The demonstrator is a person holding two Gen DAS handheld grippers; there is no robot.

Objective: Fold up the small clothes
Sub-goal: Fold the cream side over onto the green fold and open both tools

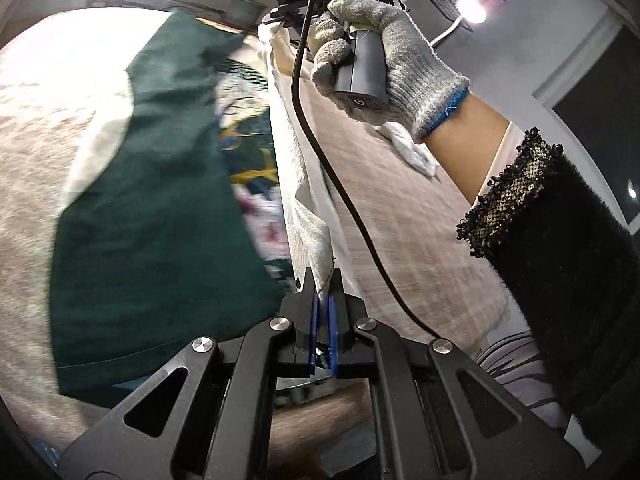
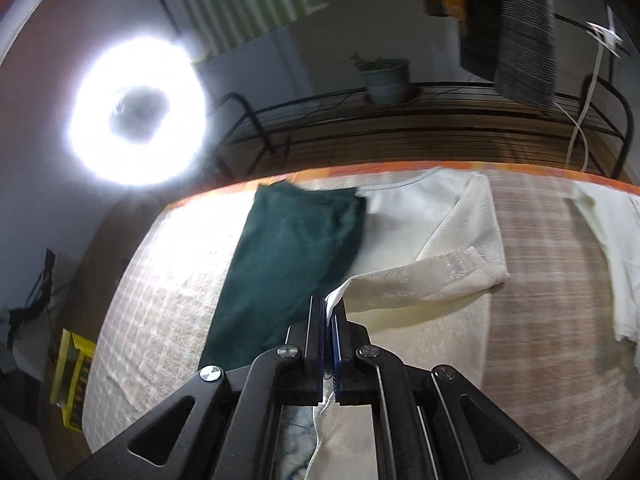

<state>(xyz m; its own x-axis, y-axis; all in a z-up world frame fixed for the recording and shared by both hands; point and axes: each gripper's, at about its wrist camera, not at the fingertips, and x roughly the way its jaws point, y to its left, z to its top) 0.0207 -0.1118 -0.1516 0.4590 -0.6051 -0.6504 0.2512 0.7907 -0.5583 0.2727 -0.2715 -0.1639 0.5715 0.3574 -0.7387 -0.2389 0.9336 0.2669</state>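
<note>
Left gripper [image 1: 324,280]: jaws closed on an edge of the cream garment [image 1: 298,184]; the fabric rises from between the blue pads as a taut, upright sheet.

Right gripper [image 2: 329,308]: jaws closed on another edge of the cream garment [image 2: 432,240], with cloth passing through the pads and trailing below them.

Cream garment: partly lifted between the two grippers, the rest lying on the table [image 2: 552,248]; one folded flap lies across the body of the garment (right wrist view).

Green garment [image 2: 288,264]: flat on the table, just beside the cream garment and overlapping its edge; in the left wrist view [image 1: 160,208] a printed panel shows along its side (blurred).

Second pale garment [image 2: 616,248]: on the table, well apart, at the frame's right edge.

Table: covered with a beige checked cloth with an orange far border.

Right hand [image 1: 384,64]: in a grey knit glove, wrapped around the gripper handle; black sleeve [image 1: 560,248] behind it.

Background: ring light [image 2: 136,112], potted plant [image 2: 386,80] on a black wire rack [image 2: 440,120].
</note>
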